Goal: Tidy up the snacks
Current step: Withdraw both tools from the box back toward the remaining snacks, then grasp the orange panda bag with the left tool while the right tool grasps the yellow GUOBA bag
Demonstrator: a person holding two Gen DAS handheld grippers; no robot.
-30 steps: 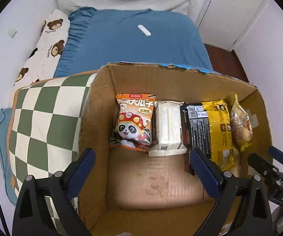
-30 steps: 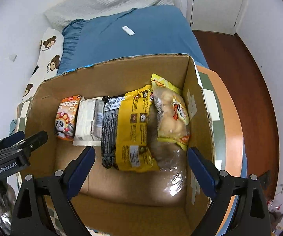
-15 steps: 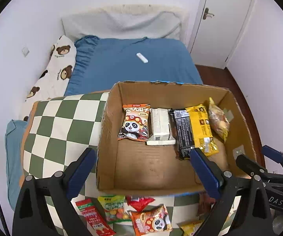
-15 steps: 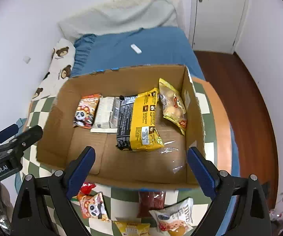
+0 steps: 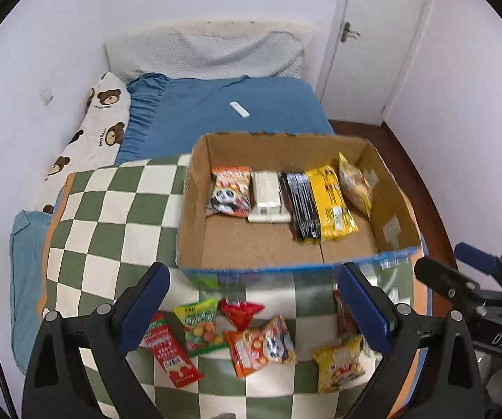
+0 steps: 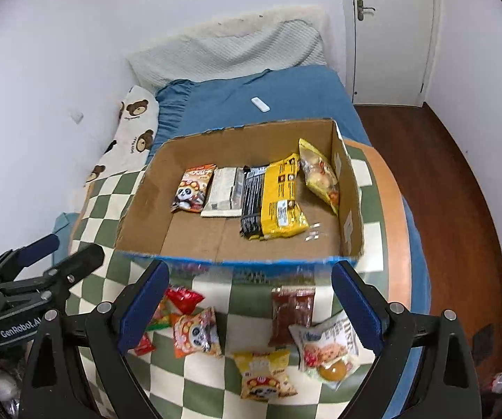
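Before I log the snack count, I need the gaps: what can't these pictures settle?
- Brown packet: left wrist view, mostly behind the left gripper.
- Green packet: right wrist view, mostly behind the right gripper.
- Cardboard box front wall: motion-blurred, print unreadable.
- Packet labels: too small.

White walls (image 5: 41,35) all round, a white door (image 6: 390,35) closed in the far corner, dark wood floor (image 6: 460,181) on the right. A bed in a blue sheet (image 5: 216,104), grey pillow (image 5: 205,56) at its head, bear-print pillow (image 5: 101,122) along the wall.
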